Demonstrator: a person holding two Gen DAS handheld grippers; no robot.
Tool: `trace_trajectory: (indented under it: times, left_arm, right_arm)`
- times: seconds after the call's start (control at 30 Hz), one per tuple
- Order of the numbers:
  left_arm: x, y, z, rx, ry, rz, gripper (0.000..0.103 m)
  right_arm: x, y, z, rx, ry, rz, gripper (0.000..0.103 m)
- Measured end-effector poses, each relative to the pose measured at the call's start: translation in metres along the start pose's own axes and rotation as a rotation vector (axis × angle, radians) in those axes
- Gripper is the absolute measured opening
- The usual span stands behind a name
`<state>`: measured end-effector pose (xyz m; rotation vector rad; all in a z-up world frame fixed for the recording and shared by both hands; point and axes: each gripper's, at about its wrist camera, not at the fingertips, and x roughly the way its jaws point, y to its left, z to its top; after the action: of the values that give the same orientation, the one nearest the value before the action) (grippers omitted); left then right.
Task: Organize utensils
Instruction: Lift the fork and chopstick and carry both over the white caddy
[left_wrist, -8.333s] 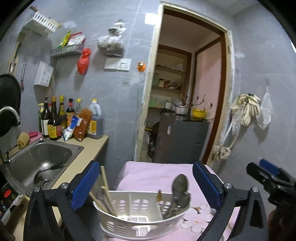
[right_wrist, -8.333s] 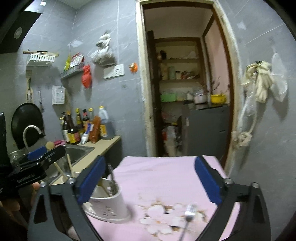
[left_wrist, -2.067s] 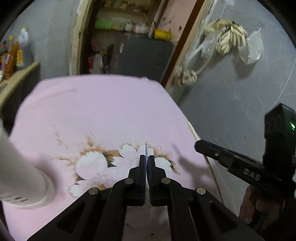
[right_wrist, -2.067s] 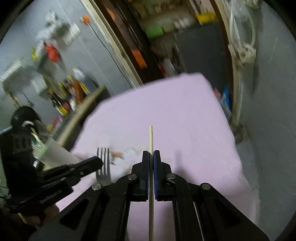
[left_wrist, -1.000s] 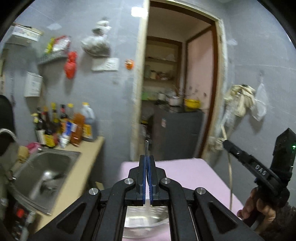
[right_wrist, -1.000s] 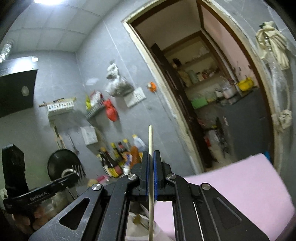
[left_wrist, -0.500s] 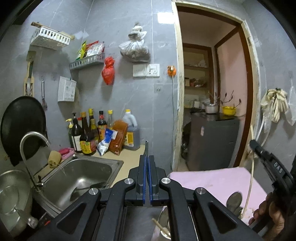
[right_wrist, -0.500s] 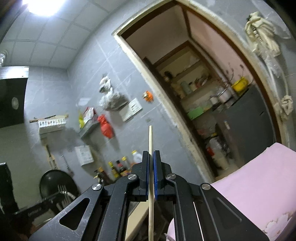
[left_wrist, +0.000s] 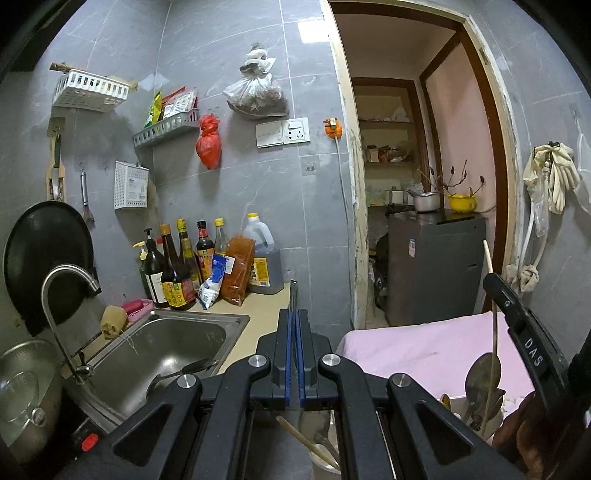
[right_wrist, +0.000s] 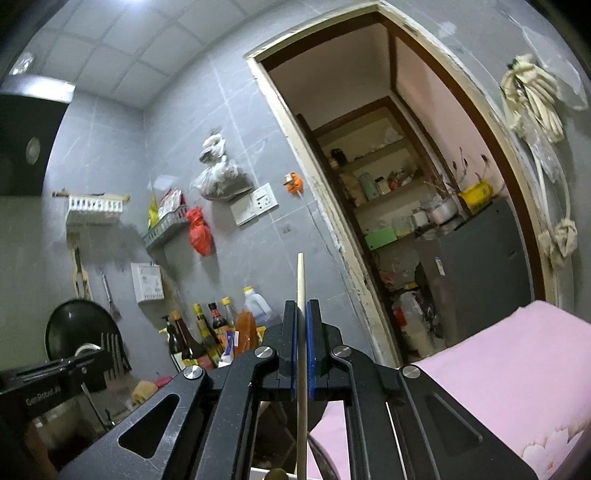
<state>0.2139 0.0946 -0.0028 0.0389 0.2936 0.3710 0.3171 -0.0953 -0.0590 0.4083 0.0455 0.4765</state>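
My left gripper (left_wrist: 293, 314) is shut on a metal fork (left_wrist: 293, 295), seen edge-on as a thin strip above the pads. Its tines (right_wrist: 114, 350) show in the right wrist view, where the left gripper (right_wrist: 105, 363) sits at the lower left. My right gripper (right_wrist: 301, 306) is shut on a wooden chopstick (right_wrist: 301, 280) that stands upright. In the left wrist view the right gripper (left_wrist: 493, 282) and its chopstick (left_wrist: 488, 258) hang over the white utensil basket (left_wrist: 458, 402). The basket holds spoons (left_wrist: 482, 376) and another chopstick (left_wrist: 306, 443), and is mostly hidden under the gripper bodies.
The basket stands on a table with a pink cloth (left_wrist: 424, 343). To the left are a steel sink (left_wrist: 166, 350) with a tap (left_wrist: 66, 280), sauce bottles (left_wrist: 184, 266), a black pan (left_wrist: 40, 258) and a steel pot (left_wrist: 26, 387). A grey fridge (left_wrist: 436, 266) stands in the doorway behind.
Both views have swung left toward the sink and dipped. The basket's spoons and the right gripper's chopstick now show closer in the left view. Both grippers stay shut on their utensils.
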Motion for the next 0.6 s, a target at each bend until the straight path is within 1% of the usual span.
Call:
trace_trajectory:
  times: [0.1,0.3,0.37,0.4,0.5,0.6]
  left_arm:
    - [0.002,-0.006,-0.003,0.004,0.016,-0.012,0.003]
    - [-0.001,-0.014,-0.010,0.024,0.021,-0.012,0.003]
    - [-0.002,-0.014,-0.011,0.024,0.021,-0.010,0.003]
    - [0.000,-0.014,-0.011,0.024,0.028,-0.012,0.003]
    - [-0.002,-0.015,-0.013,0.024,0.037,-0.008,0.003]
    - [-0.003,-0.014,-0.016,0.009,0.050,-0.005,0.003]
  right_arm:
    - [0.000,0.000,-0.001,-0.008,0.011,0.004,0.004]
    - [-0.002,-0.002,-0.004,-0.011,0.031,0.023,0.004]
    - [-0.004,-0.006,-0.003,0.014,0.026,0.033,0.004]
    - [-0.004,-0.011,-0.001,0.047,0.018,0.040,0.004]
    - [-0.004,-0.022,-0.001,0.121,-0.004,0.030,0.004]
    - [-0.005,-0.022,-0.008,0.132,-0.016,0.009,0.005]
